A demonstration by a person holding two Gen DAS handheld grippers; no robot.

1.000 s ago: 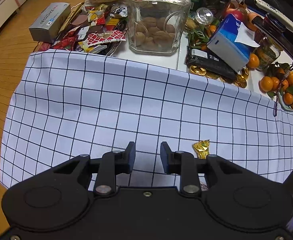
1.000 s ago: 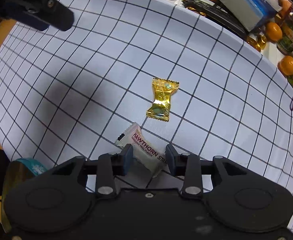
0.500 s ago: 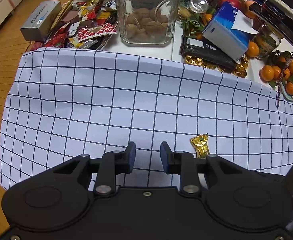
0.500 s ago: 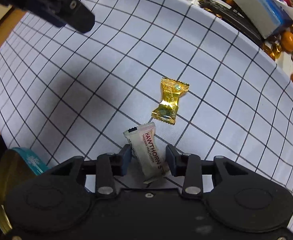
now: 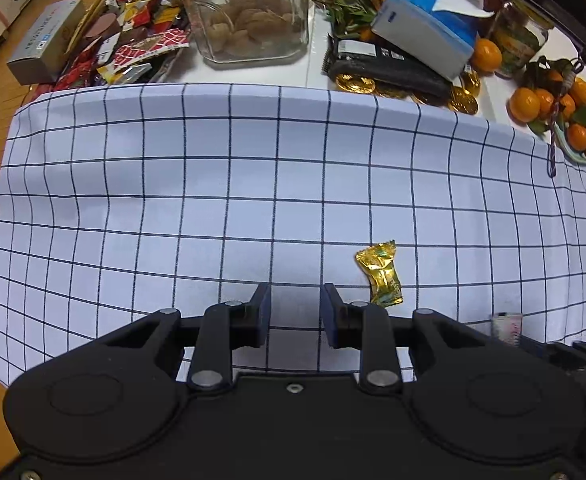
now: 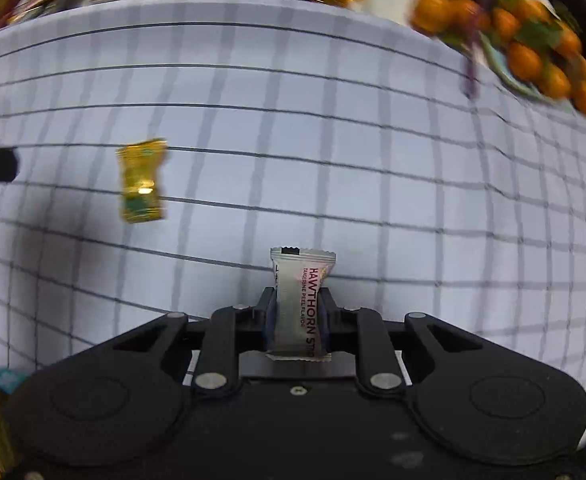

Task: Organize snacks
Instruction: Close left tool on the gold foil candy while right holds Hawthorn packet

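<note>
A checked cloth [image 5: 253, 184] is spread beneath both sets of jaws. The left gripper [image 5: 295, 314] is held over it with jaws spread and nothing between them; a gold candy [image 5: 380, 274] lies just right of them. A white sachet [image 6: 297, 304] is pinched upright between the right gripper's [image 6: 296, 316] jaws.

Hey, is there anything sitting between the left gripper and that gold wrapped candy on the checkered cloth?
Nothing visible is in the way. The left gripper is open over bare checkered cloth, and the gold candy lies just ahead and to the right of its right finger. The right gripper is off to the side, shut on the hawthorn stick.
</note>
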